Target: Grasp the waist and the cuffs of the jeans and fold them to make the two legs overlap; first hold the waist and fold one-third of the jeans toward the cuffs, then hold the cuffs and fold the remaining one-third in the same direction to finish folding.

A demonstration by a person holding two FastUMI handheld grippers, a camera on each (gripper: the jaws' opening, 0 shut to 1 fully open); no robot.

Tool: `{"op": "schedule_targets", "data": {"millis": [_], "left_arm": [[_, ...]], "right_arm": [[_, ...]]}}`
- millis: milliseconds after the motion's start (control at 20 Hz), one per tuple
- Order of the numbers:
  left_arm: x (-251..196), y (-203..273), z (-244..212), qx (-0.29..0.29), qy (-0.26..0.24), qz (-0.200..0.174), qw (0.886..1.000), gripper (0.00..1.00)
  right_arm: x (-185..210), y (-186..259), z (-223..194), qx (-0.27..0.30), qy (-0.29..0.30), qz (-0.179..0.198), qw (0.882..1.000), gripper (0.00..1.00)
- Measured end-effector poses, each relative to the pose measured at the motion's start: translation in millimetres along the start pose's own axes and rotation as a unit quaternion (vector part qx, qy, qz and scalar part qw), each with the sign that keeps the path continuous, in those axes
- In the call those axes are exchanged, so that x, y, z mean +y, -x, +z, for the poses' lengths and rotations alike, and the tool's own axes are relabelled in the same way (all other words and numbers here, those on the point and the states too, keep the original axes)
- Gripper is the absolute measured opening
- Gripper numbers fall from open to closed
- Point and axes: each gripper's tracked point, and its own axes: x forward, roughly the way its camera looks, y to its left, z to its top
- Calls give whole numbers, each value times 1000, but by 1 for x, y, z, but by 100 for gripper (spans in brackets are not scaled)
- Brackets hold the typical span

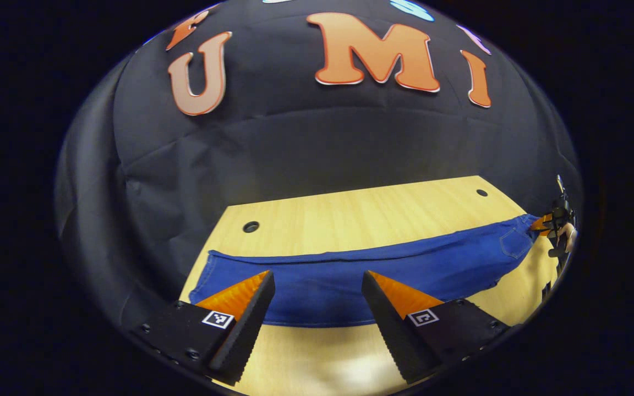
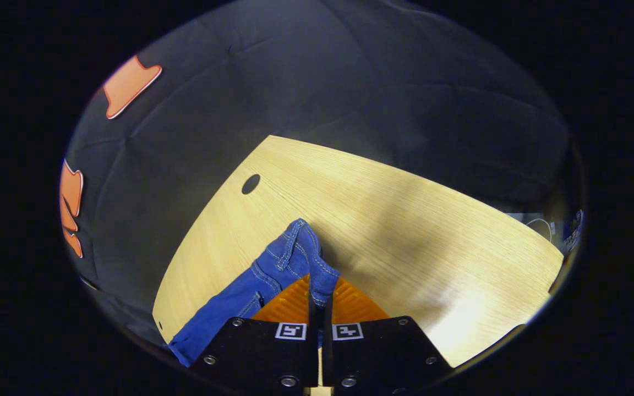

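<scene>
Blue jeans [image 1: 350,269] stretched across the wooden table [image 1: 361,209], legs overlapped, cuff end at the left. Left gripper [image 1: 317,308] hovering over the cuff end, fingers spread wide, gripping nothing. Right gripper [image 2: 320,300] pinched tight on the waist [image 2: 300,247], denim lifted into a peak and trailing down leftwards.

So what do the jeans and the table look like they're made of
Jeans: blue denim by the look, matte, with pale contrast stitching along the seams and waist, soft enough to bunch where the right gripper pinches them.
Table: pale wood grain, smooth with a slight sheen; solid wood or laminate, I can't tell.
</scene>
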Motion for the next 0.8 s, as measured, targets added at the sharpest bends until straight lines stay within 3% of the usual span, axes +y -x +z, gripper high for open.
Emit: {"op": "schedule_targets", "data": {"millis": [200, 450, 600, 800], "left_arm": [[38, 11, -2, -11, 34, 15, 999, 98], [88, 16, -10, -21, 53, 18, 998, 99], [128, 20, -20, -21, 54, 16, 998, 99], [171, 20, -34, -17, 51, 13, 998, 98]], "right_arm": [[37, 36, 25, -75, 29, 49, 996, 2], [121, 105, 27, -122, 79, 108, 984, 2], [186, 138, 3, -136, 107, 136, 975, 2], [284, 155, -62, -138, 148, 172, 964, 2]]}}
